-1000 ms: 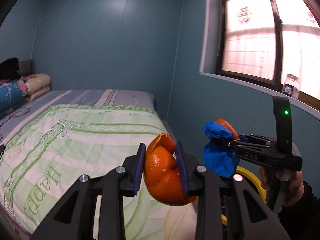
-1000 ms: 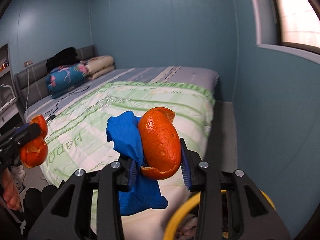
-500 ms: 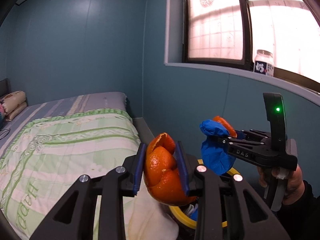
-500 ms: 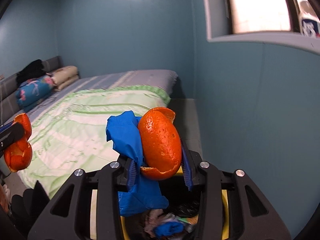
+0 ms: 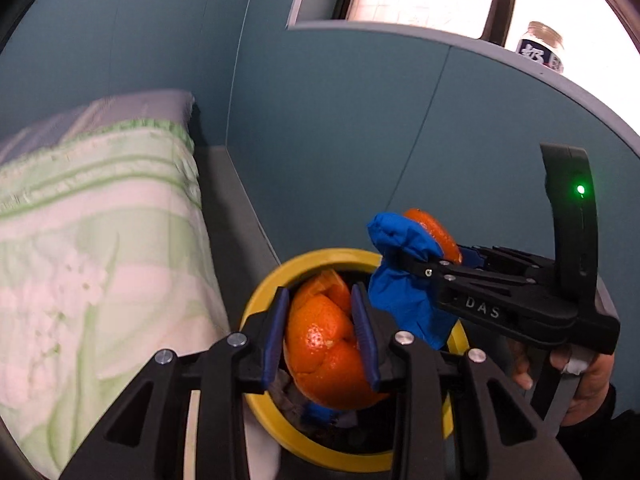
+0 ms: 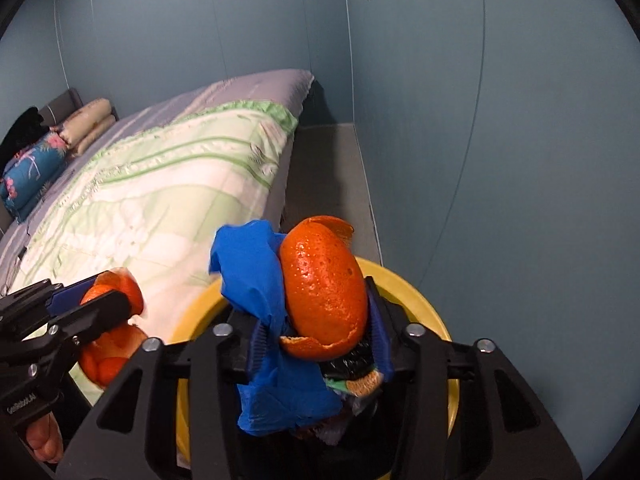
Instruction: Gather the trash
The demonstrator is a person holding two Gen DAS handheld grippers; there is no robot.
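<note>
Both grippers hang over the bin (image 5: 262, 304), a round container with a yellow rim that stands on the floor (image 6: 324, 168) between the bed (image 6: 160, 184) and the blue wall (image 6: 520, 160).

The left gripper (image 5: 322, 324) is clamped on a peel (image 5: 328, 344), a crumpled ball of orange rind whose folds bulge out above and below the blue pads. Seen from the left wrist, this peel sits directly over the bin's mouth, covering much of the opening. Under it, inside the bin, lie dark scraps and a bit of blue.

The right gripper (image 6: 316, 332) is closed on two things at once: a blue glove (image 6: 256, 280), bunched against the pad on the bed side, and a second peel (image 6: 324, 292), a smooth domed shell pressed against the pad on the wall side. The glove droops below the fingers towards the bin's inside. From the left wrist the right gripper (image 5: 424, 256) reaches in from the wall side over the bin's rim, with the glove (image 5: 404, 296) hanging across the rim and only an edge of the second peel (image 5: 434, 228) showing behind it. A hand (image 5: 576, 376) holds its handle, where a green light glows.

From the right wrist, the left gripper (image 6: 100, 312) comes in from the bed side of the bin, its peel (image 6: 108, 344) just at the rim (image 6: 400, 284). More trash shows in the bin below the right gripper's fingers. The bed carries a green and white quilt (image 5: 80, 260), and a jar (image 5: 542, 48) stands on the sill above the bin.
</note>
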